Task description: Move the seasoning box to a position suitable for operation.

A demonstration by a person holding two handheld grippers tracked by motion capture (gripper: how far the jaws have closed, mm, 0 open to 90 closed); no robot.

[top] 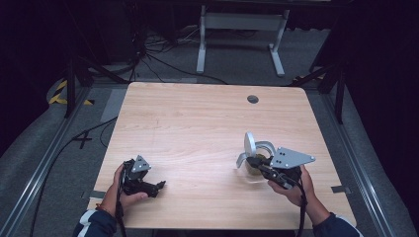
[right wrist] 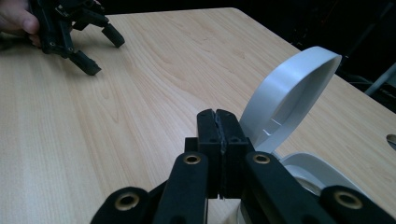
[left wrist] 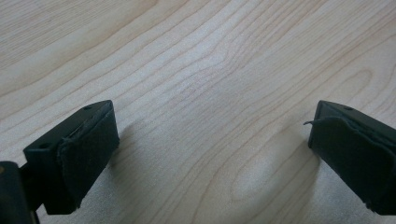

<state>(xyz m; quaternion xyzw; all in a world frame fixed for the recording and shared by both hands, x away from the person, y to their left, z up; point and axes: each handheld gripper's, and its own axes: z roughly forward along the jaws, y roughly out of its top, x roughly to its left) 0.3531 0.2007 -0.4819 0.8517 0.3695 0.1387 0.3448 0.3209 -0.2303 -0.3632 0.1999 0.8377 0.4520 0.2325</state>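
A white round hinged lid [top: 250, 142] stands tipped up over a white ring-shaped rim [top: 267, 146] at the right of the wooden table [top: 197, 123]. Below it a small clear container with something yellowish [top: 253, 171] is partly hidden. My right gripper [top: 250, 160] sits right beside it, jaws pressed together. In the right gripper view the shut gripper [right wrist: 218, 114] lies just left of the lid [right wrist: 289, 88] and the rim [right wrist: 310, 168]; I see nothing between the pads. My left gripper [top: 159, 186] rests low on the table at the front left, open and empty [left wrist: 210, 144].
A dark round cable hole [top: 253, 99] sits near the table's far edge. Behind the table stands a white desk frame [top: 242, 29], with cables [top: 163, 64] on the grey floor. From the right gripper view, the left gripper [right wrist: 102, 52] appears far off with a hand on it.
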